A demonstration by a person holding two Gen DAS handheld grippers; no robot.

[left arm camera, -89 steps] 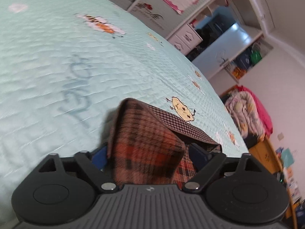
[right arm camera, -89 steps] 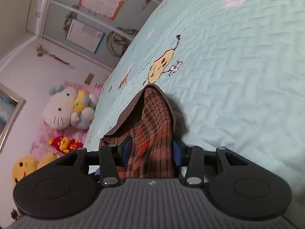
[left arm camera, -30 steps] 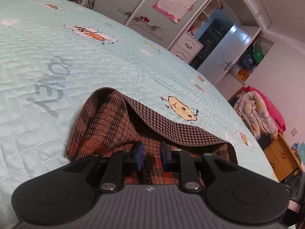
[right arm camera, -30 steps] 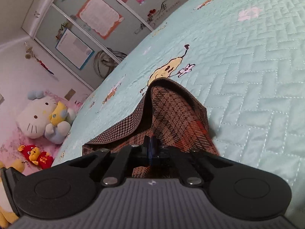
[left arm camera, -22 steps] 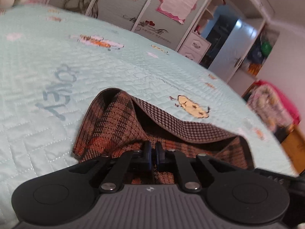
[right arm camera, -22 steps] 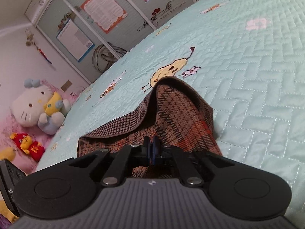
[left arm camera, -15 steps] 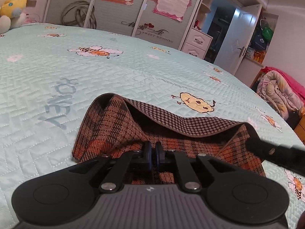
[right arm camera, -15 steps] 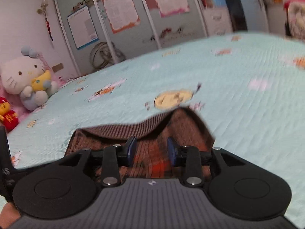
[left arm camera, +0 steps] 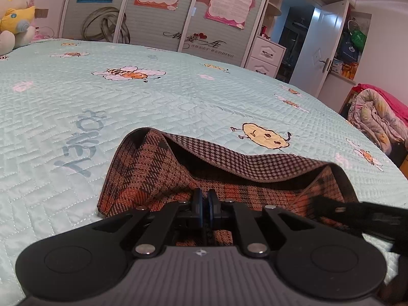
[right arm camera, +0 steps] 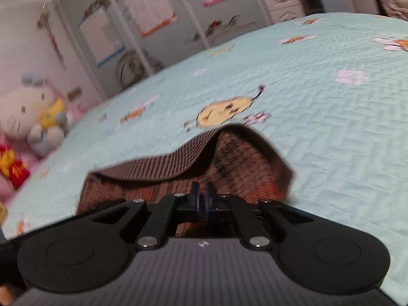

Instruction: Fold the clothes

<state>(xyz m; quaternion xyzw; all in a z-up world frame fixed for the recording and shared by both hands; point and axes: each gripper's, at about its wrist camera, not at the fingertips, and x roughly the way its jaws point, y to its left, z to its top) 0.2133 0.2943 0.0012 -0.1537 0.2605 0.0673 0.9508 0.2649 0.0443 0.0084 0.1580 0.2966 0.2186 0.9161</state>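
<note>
A brown-and-orange plaid garment [left arm camera: 153, 168] with a houndstooth inner side lies folded on the pale green quilted bedspread [left arm camera: 178, 97]. Its far layer arches up, leaving a dark hollow underneath. My left gripper [left arm camera: 204, 201] is shut, pinching the garment's near edge towards its left end. In the right wrist view, which is blurred, the same garment [right arm camera: 244, 158] shows, and my right gripper [right arm camera: 200, 196] is shut on its near edge by the right end. A black part of the right gripper [left arm camera: 357, 214] crosses the left wrist view at the garment's right end.
The bedspread [right arm camera: 331, 127] stretches far beyond the garment on every side. Plush toys [right arm camera: 33, 112] sit past the bed's left edge. Wardrobe doors with posters [left arm camera: 153, 12], white drawers [left arm camera: 267, 58] and a heap of bedding [left arm camera: 374, 119] stand beyond the bed.
The left gripper closed on the garment and has stayed shut. The right gripper opened half a second ago and has shut again on the garment. Both views have levelled out.
</note>
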